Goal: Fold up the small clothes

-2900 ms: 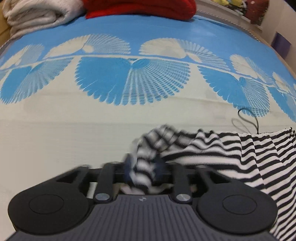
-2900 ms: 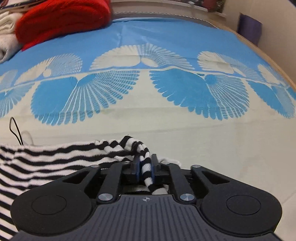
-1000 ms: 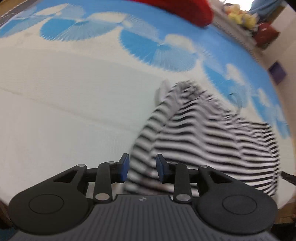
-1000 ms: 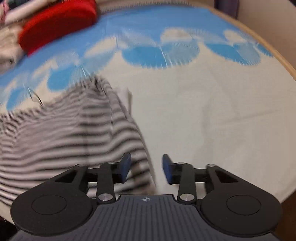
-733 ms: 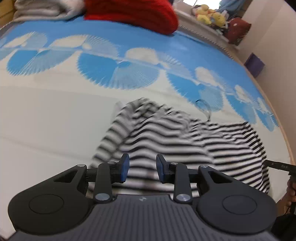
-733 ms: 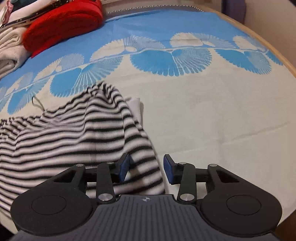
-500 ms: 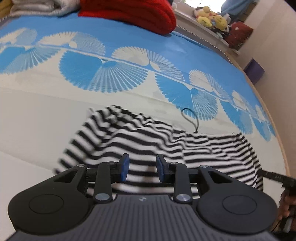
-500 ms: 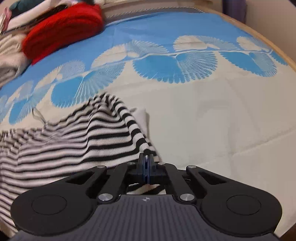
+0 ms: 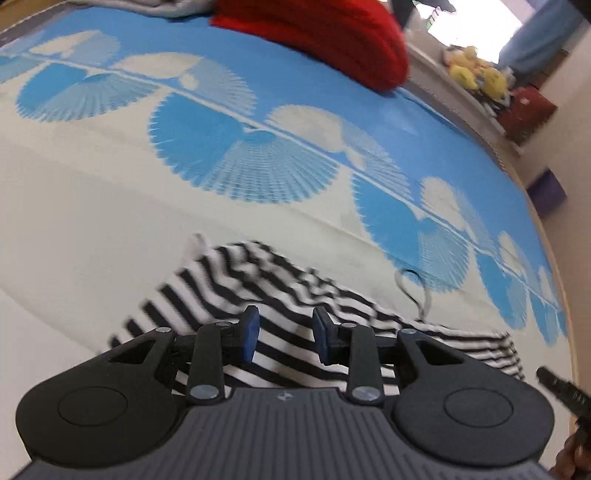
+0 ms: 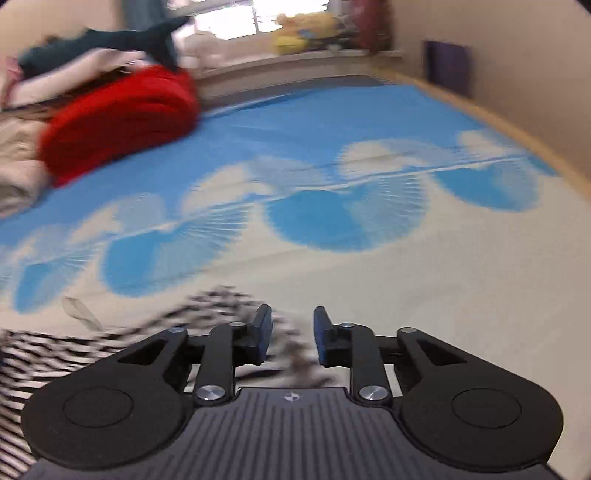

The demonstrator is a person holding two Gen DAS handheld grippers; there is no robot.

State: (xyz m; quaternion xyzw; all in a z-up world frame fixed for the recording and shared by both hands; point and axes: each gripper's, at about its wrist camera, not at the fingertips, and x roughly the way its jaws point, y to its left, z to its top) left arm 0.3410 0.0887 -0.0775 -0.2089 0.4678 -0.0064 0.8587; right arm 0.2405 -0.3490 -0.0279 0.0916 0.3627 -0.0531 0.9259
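Beneath your parted fingers, the striped garment (image 9: pixel 288 295) lies crumpled on the bed sheet (image 9: pixel 92 206); your left gripper (image 9: pixel 284 330) and right gripper (image 10: pixel 291 332) both hover open, holding nothing.

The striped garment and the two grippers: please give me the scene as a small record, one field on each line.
garment: striped garment, black and white, lying rumpled on the bed cover
left gripper: left gripper, open, above the striped cloth, holding nothing
right gripper: right gripper, open, at the garment's edge; the cloth is blurred there
loop: thin dark cord loop beside the garment
background: red knit pile at the far side of the bed
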